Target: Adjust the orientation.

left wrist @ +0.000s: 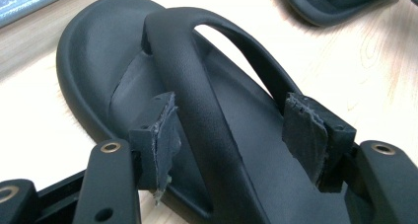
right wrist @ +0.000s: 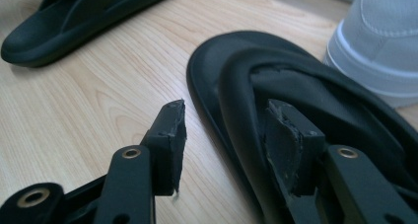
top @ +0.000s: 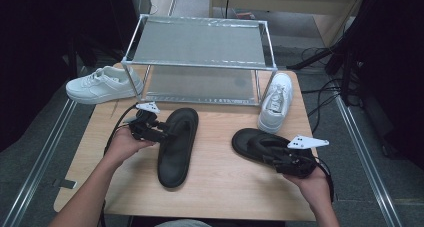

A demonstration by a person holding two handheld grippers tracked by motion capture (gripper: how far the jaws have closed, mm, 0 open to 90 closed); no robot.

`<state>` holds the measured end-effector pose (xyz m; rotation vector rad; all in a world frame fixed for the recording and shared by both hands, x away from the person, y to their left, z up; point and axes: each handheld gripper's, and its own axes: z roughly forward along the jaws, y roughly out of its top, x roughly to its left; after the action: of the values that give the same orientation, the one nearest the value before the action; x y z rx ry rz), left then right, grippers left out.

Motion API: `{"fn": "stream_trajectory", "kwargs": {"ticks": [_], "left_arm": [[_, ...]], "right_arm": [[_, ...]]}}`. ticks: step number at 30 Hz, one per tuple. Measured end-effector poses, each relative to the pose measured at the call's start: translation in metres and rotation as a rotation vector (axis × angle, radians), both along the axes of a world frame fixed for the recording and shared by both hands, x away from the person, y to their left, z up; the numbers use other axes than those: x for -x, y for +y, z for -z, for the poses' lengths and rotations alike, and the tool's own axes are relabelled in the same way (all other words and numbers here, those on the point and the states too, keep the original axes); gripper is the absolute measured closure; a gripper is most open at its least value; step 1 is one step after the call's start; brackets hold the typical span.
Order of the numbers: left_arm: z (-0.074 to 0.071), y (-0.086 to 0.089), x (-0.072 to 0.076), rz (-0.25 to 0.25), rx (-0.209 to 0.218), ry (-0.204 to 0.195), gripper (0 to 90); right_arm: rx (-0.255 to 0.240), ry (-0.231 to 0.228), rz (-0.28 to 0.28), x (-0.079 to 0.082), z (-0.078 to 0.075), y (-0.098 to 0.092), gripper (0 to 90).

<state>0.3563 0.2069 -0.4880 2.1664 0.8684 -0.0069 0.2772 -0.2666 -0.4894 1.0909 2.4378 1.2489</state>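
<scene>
While both black moulded-foam slippers lie flat on the pale wooden table, the work looks to be at the grasping stage, one tool to each slipper, with neither yet lifted. At the left, the left gripper has its jaws spread across the left black slipper; in the left gripper view its torn rubber pads stand either side of that slipper's thick curved strap, the left pad close against the strap and the right pad apart from it, so the tool is released and grasping nothing. My judgement is that its next move is simply to squeeze shut on the strap and then lift. Farther right, the right gripper sits over the heel end of the right black slipper, which lies just in front of a white lace-up sneaker. In the right gripper view one pad hangs over bare wood outside the slipper's rim while the other rests on or just above its strap, the rim lying between them; these jaws too are unclenched. They need to close on that edge. Behind stands a two-tier metal shoe rack, a likely destination.
</scene>
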Motion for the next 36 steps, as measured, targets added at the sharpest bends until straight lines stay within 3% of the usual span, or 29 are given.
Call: {"fn": "stream_trajectory", "kwargs": {"ticks": [5,8,13,21,27,36], "left_arm": [[-0.001,-0.002,-0.001,0.006,0.001,-0.005,38.6],[-0.001,-0.001,-0.002,0.006,0.003,-0.009,38.6],[-0.001,0.000,-0.001,0.004,0.003,-0.014,38.8],[-0.001,-0.001,-0.001,0.012,0.001,-0.011,38.8],[-0.001,0.000,-0.001,0.013,0.002,-0.014,39.5],[-0.001,0.002,0.002,0.005,0.002,-0.017,39.4]], "right_arm": [[0.035,0.015,0.010,-0.003,0.009,0.000,55.8],[0.033,0.014,-0.003,-0.007,0.013,0.003,59.7],[0.052,-0.005,-0.006,-0.013,0.012,0.006,71.6],[-0.017,0.054,-0.035,-0.022,0.016,0.004,77.7],[0.001,0.072,-0.037,-0.020,0.011,0.010,80.0],[-0.032,0.059,-0.008,-0.015,0.001,0.019,80.0]]}}
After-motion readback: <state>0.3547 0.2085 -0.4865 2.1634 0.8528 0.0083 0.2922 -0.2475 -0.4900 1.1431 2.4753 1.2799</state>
